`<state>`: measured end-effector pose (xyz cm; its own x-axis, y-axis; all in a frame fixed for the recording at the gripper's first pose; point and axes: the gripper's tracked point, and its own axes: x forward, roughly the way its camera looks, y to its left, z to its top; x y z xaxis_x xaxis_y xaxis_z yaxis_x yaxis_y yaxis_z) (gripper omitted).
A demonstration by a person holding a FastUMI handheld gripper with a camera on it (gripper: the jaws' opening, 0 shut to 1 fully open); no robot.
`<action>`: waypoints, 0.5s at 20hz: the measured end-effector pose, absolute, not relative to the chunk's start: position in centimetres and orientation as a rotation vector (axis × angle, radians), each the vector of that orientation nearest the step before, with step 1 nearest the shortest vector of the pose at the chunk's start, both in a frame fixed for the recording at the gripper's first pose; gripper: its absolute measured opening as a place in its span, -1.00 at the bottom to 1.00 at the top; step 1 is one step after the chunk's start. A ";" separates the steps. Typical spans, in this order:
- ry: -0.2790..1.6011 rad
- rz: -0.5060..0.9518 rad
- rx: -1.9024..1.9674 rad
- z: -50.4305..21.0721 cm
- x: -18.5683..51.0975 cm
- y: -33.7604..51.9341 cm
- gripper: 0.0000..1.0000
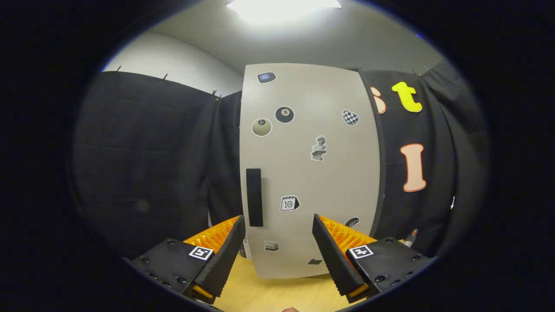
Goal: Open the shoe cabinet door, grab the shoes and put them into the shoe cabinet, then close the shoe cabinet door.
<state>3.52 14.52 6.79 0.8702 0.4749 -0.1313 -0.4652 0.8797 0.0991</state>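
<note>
The shoe cabinet's pale grey door (310, 169) stands shut straight ahead, dotted with small stickers. A dark vertical handle (254, 197) sits along its left edge, just above and beside my left finger. My gripper (277, 225) is open, its two fingers spread wide in front of the lower part of the door with nothing between them. The cabinet rests on a light wooden surface (277, 294) that runs under the fingers.
Black cloth (147, 169) hangs as the booth's wall to the left and right of the cabinet. A white wall and a bright ceiling light (282, 8) show above it. A small object (411, 237) stands near the cabinet's lower right corner.
</note>
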 end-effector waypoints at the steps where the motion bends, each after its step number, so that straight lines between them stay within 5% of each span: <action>1: 0.152 0.469 0.067 7.0 2.8 13.3 0.95; 10: 0.125 0.232 0.022 8.2 -3.3 -1.2 0.96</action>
<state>-3.27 -1.22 8.23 0.9655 0.2306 -0.1213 -0.2278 0.9730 0.0363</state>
